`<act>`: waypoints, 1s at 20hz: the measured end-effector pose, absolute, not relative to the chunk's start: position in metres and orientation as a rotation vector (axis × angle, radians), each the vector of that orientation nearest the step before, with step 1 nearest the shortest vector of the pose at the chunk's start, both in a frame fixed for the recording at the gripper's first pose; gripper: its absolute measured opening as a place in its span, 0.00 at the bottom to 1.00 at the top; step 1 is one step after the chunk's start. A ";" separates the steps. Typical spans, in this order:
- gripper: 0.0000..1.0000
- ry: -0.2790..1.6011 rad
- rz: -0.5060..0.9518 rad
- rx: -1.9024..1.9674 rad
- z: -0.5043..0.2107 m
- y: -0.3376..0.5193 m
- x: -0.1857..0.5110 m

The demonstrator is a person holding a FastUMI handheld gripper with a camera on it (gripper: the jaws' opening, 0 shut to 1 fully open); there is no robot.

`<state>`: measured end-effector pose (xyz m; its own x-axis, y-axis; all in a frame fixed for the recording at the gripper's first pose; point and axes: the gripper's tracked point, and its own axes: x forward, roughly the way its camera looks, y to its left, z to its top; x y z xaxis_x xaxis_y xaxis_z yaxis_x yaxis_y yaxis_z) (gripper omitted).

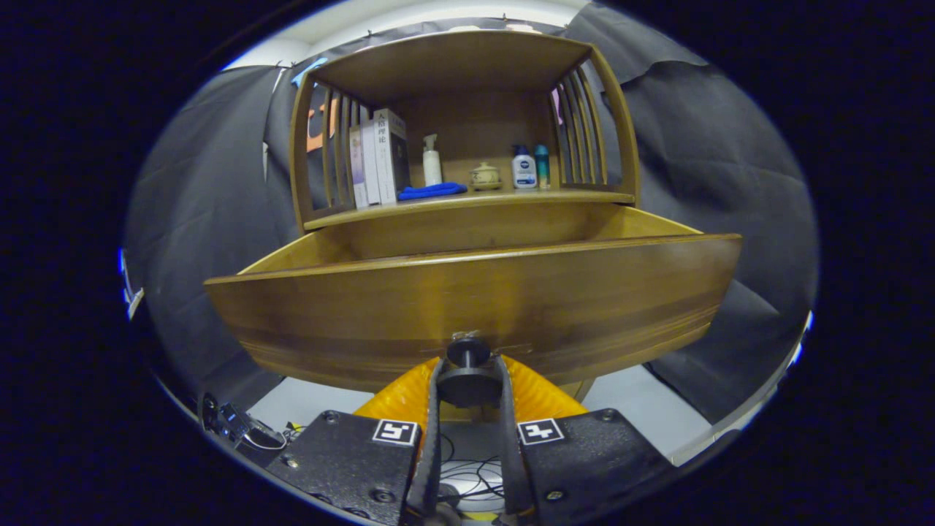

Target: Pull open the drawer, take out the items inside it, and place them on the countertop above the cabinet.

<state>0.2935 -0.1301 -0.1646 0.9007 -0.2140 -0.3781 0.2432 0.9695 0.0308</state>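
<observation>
The wooden drawer (475, 299) stands pulled out of the cabinet, its front panel close ahead of me. My gripper (468, 380) is shut on the drawer's dark round knob (468, 365), which sits between the two fingers at the panel's lower middle. The drawer's inside is hidden behind the front panel; only its far inner wall (467, 230) shows. Above it lies the countertop (467, 201), under a wooden shelf hood.
On the countertop stand books (376, 157), a blue cloth (431, 191), a white pump bottle (432, 161), a small lidded pot (485, 175), a white bottle (524, 168) and a teal bottle (541, 165). Slatted sides close both ends. Cables lie on the floor (467, 475).
</observation>
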 end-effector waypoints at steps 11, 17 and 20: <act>0.97 0.412 -0.169 0.054 -0.118 -0.120 0.277; 0.97 0.422 -0.067 0.072 -0.068 -0.096 0.288; 0.97 0.466 -0.042 0.092 -0.053 -0.097 0.307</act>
<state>0.3068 -0.0972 -0.0528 0.8925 -0.0193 -0.4507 0.0612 0.9950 0.0786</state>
